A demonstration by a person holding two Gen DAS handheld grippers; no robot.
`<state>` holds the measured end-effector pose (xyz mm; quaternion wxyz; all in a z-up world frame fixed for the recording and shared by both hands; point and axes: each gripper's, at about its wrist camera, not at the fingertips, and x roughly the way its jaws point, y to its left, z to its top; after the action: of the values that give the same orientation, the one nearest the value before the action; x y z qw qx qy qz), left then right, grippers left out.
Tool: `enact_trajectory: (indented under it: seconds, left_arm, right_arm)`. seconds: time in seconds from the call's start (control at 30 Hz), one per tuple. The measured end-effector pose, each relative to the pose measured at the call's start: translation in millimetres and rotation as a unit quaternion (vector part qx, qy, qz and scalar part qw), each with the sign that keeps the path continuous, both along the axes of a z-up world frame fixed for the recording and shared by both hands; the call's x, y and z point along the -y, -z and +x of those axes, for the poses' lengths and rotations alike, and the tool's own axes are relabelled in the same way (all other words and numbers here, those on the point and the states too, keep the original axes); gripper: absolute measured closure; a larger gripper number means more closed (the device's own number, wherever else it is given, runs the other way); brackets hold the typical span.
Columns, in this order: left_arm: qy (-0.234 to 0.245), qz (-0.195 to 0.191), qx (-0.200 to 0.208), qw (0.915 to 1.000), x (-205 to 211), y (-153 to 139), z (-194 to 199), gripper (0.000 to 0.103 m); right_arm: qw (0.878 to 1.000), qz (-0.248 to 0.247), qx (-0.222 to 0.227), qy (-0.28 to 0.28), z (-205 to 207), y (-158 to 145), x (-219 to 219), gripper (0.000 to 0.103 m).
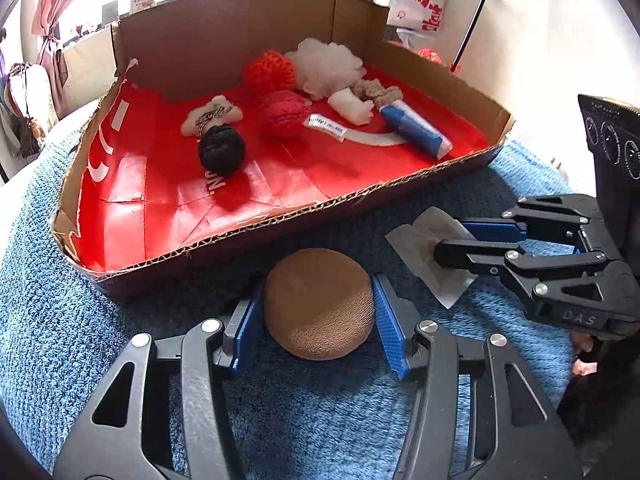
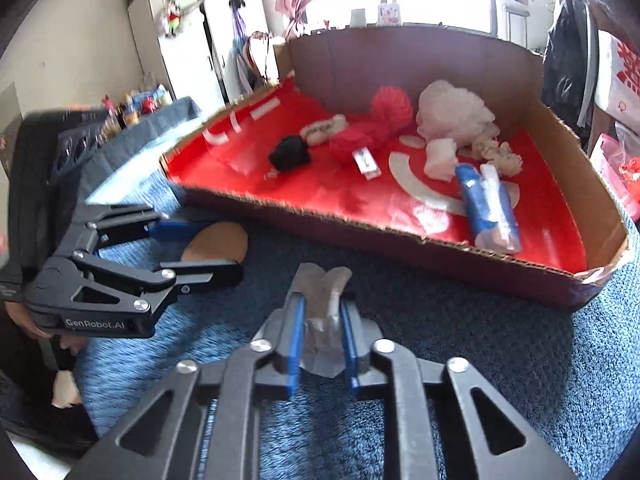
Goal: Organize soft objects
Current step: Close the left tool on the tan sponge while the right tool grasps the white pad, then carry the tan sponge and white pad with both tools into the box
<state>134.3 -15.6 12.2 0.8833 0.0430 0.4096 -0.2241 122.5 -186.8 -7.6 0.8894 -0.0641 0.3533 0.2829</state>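
A red-lined cardboard tray (image 1: 440, 76) on blue carpet already holds several soft items. Just outside its near wall, the left gripper (image 1: 318, 312) clamps a tan round sponge (image 1: 320, 304); the right gripper (image 2: 322, 340) pinches a grey-white pouch (image 2: 322, 304). Both 2 loads should clear the wall before release.

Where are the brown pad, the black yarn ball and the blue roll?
Brown pad (image 1: 319, 305), left wrist view, middle of its top.
Black yarn ball (image 1: 221, 149), left wrist view, its centre.
Blue roll (image 2: 488, 208), right wrist view, mid-body.

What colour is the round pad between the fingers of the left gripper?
The round pad is tan brown, plain, with a fine woven texture. It shows best in the left wrist view, between the left gripper's blue fingers.
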Motion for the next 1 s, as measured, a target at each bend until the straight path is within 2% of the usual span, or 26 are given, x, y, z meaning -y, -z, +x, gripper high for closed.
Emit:
enact_trajectory:
  seconds: [0.23, 0.4, 0.6, 0.8, 1.0]
  left_arm:
    - [0.006, -0.015, 0.032, 0.9994, -3, -33, -10, 0.053]
    - [0.010, -0.019, 0.034, 0.9992, -2, -40, -10, 0.053]
    - [0.021, -0.019, 0.050, 0.9983, 6, -54, 6, 0.053]
    - [0.033, -0.015, 0.039, 0.9986, 15, -56, 36, 0.053]
    - [0.042, 0.013, 0.009, 0.9990, 25, -44, 66, 0.053]
  right_arm:
    - [0.999, 0.033, 0.037, 0.015, -11, -27, 12, 0.087]
    - [0.998, 0.053, 0.032, 0.013, -9, -33, 16, 0.087]
    - [0.996, 0.066, 0.048, 0.023, 1, -52, 22, 0.087]
    - [0.997, 0.050, 0.033, 0.040, 35, -54, 24, 0.087]
    - [0.999, 0.024, 0.000, 0.041, 69, -46, 19, 0.087]
